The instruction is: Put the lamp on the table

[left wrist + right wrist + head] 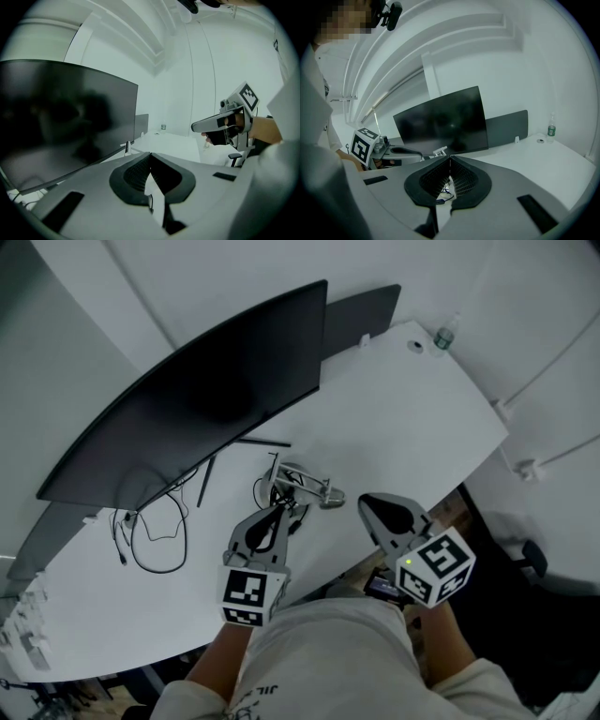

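Observation:
The lamp (302,484) is a folded silver metal arm lying on the white table (412,418), in front of the monitor, with a thin cable beside it. My left gripper (278,513) is just short of its near side, jaws shut and empty; whether it touches the lamp I cannot tell. My right gripper (367,502) hovers to the lamp's right, apart from it, jaws closed together with nothing in them. In the left gripper view a bit of the lamp (126,147) shows beyond my shut left gripper (150,155). In the right gripper view the lamp (439,151) peeks over my shut right gripper (450,158).
A wide dark monitor (197,399) stands along the table's back, a dark panel (361,310) behind it. Black cables (155,535) loop at the left. A small bottle (444,334) stands at the far right corner. The table's front edge runs just under both grippers.

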A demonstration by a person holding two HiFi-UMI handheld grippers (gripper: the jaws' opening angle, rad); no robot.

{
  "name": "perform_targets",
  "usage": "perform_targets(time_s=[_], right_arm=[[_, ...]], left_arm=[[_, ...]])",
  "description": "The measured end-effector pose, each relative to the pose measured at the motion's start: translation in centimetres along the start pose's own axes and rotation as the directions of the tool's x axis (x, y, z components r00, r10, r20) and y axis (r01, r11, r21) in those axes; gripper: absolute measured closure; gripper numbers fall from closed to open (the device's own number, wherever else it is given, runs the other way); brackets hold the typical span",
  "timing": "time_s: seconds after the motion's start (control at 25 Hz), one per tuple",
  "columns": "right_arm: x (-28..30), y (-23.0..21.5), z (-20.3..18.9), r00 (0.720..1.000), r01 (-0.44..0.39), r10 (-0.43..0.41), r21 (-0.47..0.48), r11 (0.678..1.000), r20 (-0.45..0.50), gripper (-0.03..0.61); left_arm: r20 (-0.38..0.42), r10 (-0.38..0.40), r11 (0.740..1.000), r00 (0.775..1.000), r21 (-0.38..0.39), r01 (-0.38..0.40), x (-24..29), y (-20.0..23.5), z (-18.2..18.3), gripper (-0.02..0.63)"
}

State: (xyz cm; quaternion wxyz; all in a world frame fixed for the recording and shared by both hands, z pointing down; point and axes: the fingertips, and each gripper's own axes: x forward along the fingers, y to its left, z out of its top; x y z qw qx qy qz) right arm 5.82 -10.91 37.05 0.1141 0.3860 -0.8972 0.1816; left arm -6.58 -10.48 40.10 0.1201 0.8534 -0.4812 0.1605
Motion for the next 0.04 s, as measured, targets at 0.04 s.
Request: perform_targets(time_s=[0.04], right_arm=[[-0.05, 0.06, -0.04, 1.0, 0.001, -0.001, 0.001, 1.0, -0.001, 0.548]], left_arm=[[-0.002, 0.001, 1.0, 1.0, 0.0, -0.001, -0.08, 0.03, -0.03, 0.611]])
